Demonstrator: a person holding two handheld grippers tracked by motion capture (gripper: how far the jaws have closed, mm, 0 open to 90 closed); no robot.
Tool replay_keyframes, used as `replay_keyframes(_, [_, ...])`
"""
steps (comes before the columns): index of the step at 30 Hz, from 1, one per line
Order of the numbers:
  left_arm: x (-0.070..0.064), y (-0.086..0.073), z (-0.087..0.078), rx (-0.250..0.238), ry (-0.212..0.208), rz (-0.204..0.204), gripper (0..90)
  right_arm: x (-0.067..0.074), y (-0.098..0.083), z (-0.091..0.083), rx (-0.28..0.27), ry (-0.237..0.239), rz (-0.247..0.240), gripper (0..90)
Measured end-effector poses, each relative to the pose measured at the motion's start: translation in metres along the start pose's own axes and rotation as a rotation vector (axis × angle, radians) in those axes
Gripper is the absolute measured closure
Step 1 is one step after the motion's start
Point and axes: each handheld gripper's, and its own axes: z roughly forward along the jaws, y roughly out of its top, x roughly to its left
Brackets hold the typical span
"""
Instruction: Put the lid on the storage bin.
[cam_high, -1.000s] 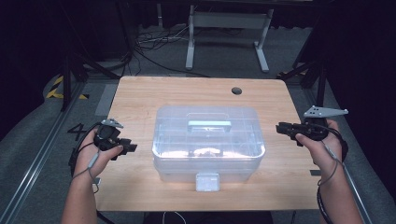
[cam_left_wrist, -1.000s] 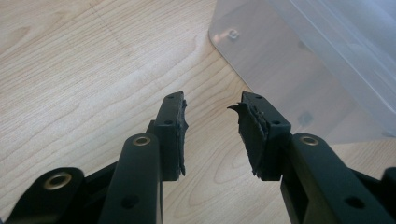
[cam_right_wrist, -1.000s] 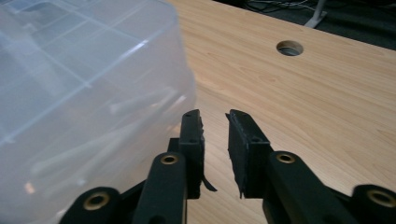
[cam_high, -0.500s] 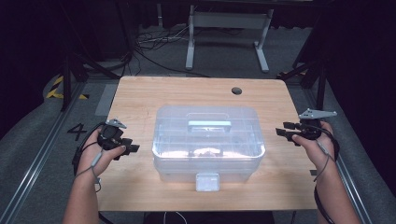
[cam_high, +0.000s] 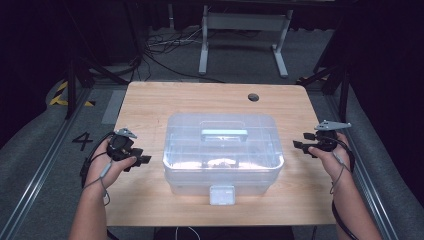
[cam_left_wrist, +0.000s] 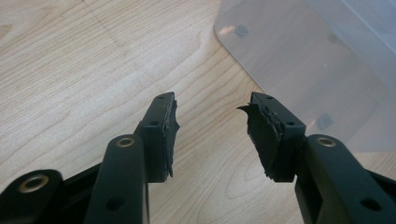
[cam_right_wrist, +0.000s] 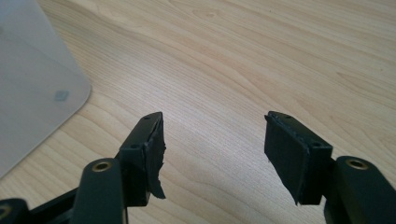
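light wooden table (cam_high: 150, 105), rectangular, pale grain running lengthwise. small dark round hole (cam_high: 253, 97) near far edge, right of centre. clear plastic storage box (cam_high: 223, 150) sits on table at middle, lid on, pale handle (cam_high: 224, 133) on top, white latch (cam_high: 221, 195) on near side. box corner rests flat on wood. rest of surface bare wood.

Clear plastic box (cam_high: 222, 152) with lid shut, handle flat on top. Sits upright mid-table, front latch facing the near edge.
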Motion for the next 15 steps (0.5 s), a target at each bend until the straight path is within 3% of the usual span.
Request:
replay_keyframes(8, [0.001,0.000,0.007,0.003,-0.023,0.038,51.1,-0.003,-0.010,0.011,-0.014,0.025,0.034,31.0])
replay_keyframes(15, [0.004,-0.001,0.013,0.022,-0.027,0.033,50.8,-0.002,-0.016,0.018,-0.004,0.042,0.007,18.8])
